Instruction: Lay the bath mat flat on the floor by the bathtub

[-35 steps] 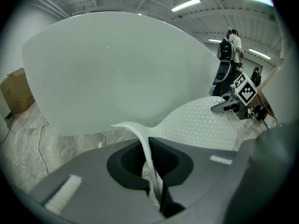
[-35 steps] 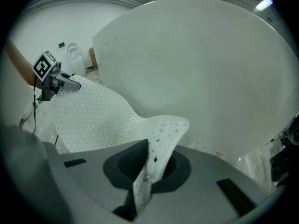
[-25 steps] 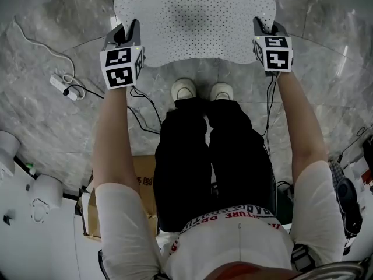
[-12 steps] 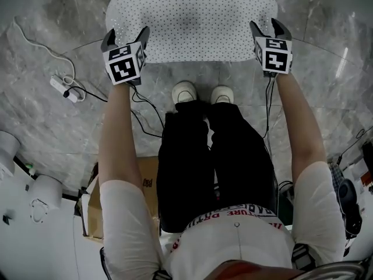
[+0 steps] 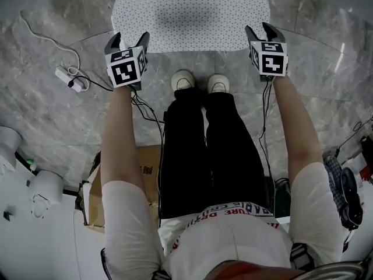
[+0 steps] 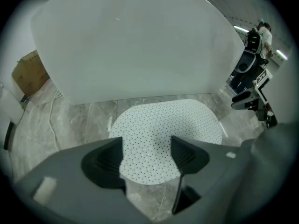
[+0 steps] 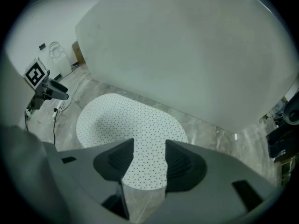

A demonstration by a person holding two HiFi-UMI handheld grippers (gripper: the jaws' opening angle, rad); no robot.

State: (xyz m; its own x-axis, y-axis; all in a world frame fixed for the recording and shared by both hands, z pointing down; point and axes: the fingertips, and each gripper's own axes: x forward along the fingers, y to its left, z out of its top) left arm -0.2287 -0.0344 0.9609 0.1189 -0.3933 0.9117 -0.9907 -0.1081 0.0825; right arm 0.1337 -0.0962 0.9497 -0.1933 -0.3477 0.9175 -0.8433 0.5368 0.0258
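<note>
So there's one bath mat (image 5: pixel 191 16), white with little dots all over, lying flat on the grey marble floor (image 5: pixel 52 115). Its far edge sits just beside the base of the one big white bathtub (image 6: pixel 135 45). Two grippers are in play, and both are empty. The left gripper (image 5: pixel 129 39) has its jaws apart with nothing pinched; they've just popped open and eased back a touch, and you only see the mat on the floor through the gap. Same deal with the right gripper (image 5: pixel 260 31): its jaws have just opened wide, then come in slightly, and they're clear of the mat's near edge. The person's two white shoes (image 5: pixel 183 79) stand side by side on bare floor just short of the mat. Off to the left there's one power strip (image 5: pixel 65 76) with its cable, and one cardboard box (image 6: pixel 29 73).
</note>
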